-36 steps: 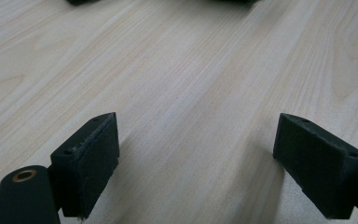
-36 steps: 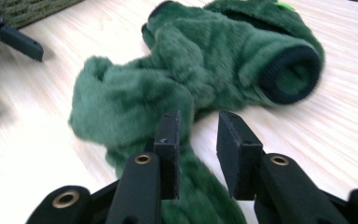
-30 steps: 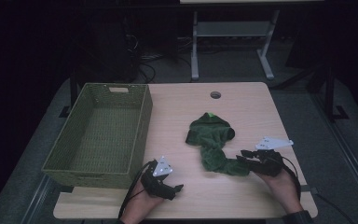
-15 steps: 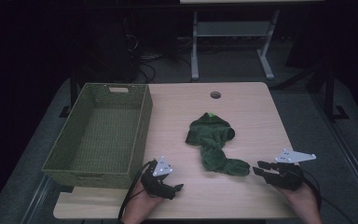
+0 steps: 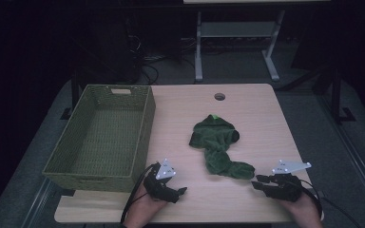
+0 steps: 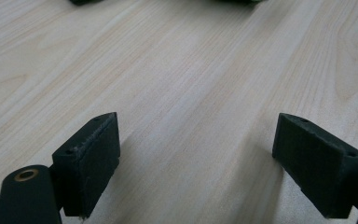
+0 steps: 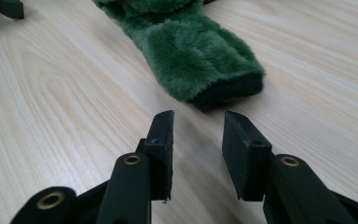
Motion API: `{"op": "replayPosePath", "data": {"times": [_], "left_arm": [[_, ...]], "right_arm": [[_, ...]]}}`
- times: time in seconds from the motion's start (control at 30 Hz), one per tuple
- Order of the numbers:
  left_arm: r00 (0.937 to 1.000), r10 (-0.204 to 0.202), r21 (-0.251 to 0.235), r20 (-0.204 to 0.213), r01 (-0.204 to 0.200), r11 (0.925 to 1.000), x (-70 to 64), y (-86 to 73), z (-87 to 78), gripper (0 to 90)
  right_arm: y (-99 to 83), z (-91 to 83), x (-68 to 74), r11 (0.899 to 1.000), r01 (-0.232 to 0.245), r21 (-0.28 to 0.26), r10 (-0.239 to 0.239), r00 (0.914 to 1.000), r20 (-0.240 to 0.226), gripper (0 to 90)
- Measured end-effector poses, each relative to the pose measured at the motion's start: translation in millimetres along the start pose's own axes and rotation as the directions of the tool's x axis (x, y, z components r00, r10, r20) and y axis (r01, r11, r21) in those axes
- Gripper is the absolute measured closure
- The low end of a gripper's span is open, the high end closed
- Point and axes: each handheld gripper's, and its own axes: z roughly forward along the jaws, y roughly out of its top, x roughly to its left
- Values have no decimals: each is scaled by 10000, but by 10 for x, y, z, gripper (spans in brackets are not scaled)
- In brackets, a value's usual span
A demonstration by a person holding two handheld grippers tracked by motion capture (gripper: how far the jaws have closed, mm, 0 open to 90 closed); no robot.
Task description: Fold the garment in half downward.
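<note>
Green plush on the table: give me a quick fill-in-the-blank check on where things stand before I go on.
1. The green plush lies on the ____, not in the basket.
2. The left gripper has its jaws ____ over bare wood.
3. The right gripper holds ____.
4. The basket stands on the plush's ____ in the high view.

Missing: table; open; nothing; left

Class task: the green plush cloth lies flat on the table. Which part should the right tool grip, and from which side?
Probably the near end of the green plush cloth, where the thick folded edge stands above the table. Bring the right tool in low from the person's side; that end already faces its parted jaws.
</note>
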Motion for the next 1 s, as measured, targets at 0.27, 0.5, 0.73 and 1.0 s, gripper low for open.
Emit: {"op": "replayPosePath", "data": {"times": [0.27, 0.5, 0.73, 1.0], "left_arm": [[10000, 32, 6, 8, -32, 10000, 3, 1, 1, 143], [10000, 82, 49, 17, -82, 10000, 7, 3, -1, 143], [9999, 104, 56, 41, -104, 9999, 9, 5, 0, 143], [9999, 113, 52, 57, -114, 9999, 11, 6, 2, 143]], "right_arm": [[49, 78, -47, 9995, -317, 60, 318, 9993, -200, 631], [133, 126, -58, 9997, -99, -220, 89, 9990, -437, 811], [172, 58, -55, 9970, 166, -754, -191, 9993, -323, 873], [293, -68, -12, 9888, 642, -1345, -682, 9974, -249, 878]]}}
